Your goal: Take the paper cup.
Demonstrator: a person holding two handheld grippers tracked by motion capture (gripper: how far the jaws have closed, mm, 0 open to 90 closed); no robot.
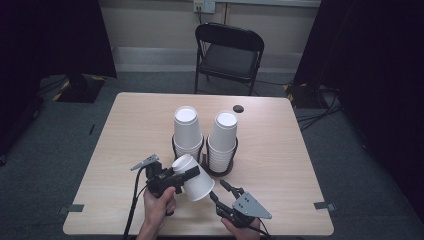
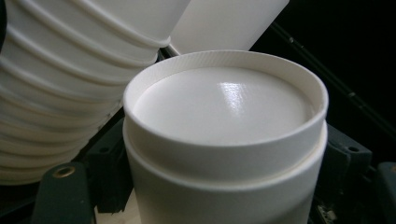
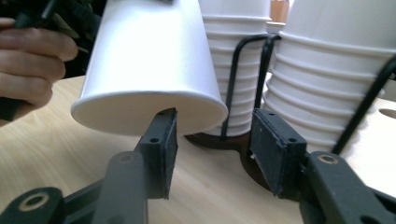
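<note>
My left tongs (image 1: 192, 172) are clamped on a plain white paper cup (image 1: 195, 182), held upside down and tilted above the near part of the pale wooden surface (image 1: 280, 150), just in front of the two stacks of ribbed white paper cups (image 1: 187, 132) standing upside down in a black wire double holder (image 1: 220, 167). My right tongs (image 1: 222, 190) stand part open with nothing between their pads, one pad (image 3: 161, 149) just under the cup's wide rim. I judge this the handover or separating step: one cup is off the stack. Next I'd bring the right tongs onto the rim wall and close gently, since thin paper crushes easily. I can read no brand, label or writing on any cup
</note>
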